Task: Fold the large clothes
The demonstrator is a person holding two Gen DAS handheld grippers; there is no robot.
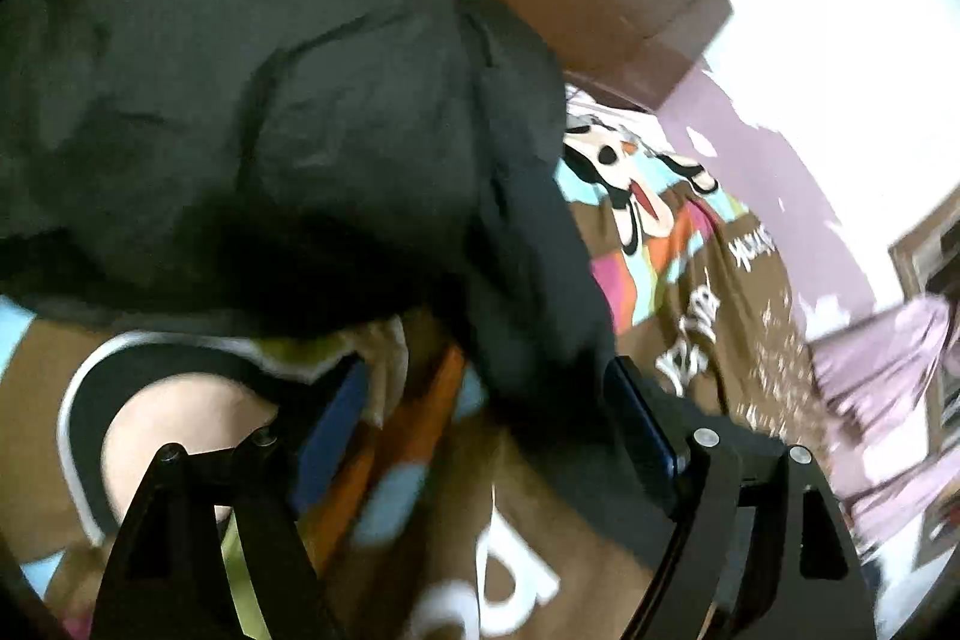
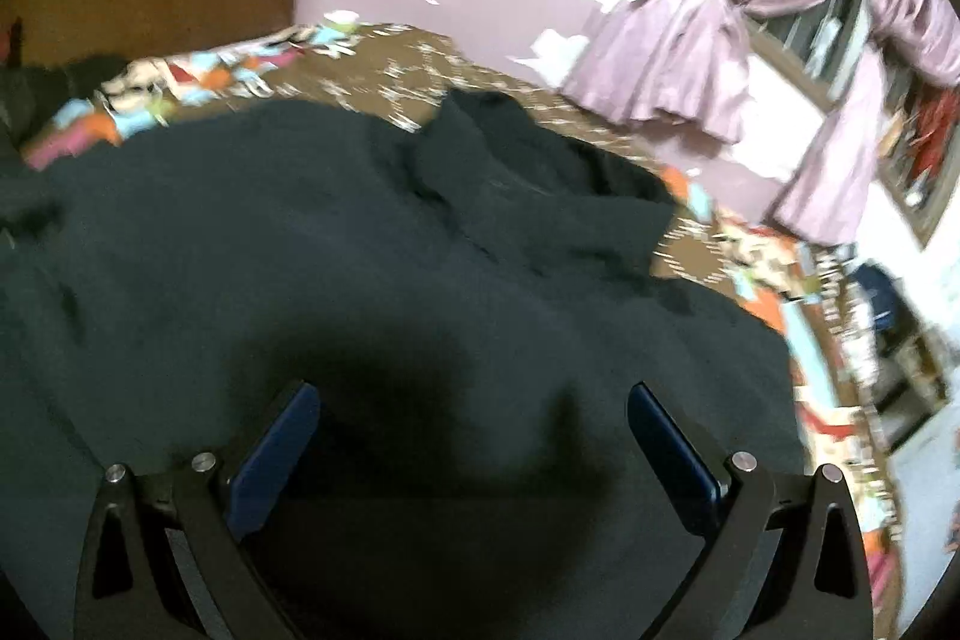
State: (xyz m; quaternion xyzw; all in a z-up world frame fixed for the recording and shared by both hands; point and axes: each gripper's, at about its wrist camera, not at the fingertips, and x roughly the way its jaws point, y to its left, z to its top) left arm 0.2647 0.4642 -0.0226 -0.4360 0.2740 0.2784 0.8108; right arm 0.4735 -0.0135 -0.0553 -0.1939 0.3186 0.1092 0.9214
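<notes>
The dark garment [image 2: 360,280] lies spread across the bed [image 2: 420,64], directly under the right gripper [image 2: 474,436], whose jaws stand open and empty. The left gripper [image 1: 480,418], also open, hovers at its edge.

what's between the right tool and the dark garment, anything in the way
Nothing visible. The right tool is open, and the dark garment fills the gap between its blue pads on the patterned bedspread. Contact cannot be told.
</notes>
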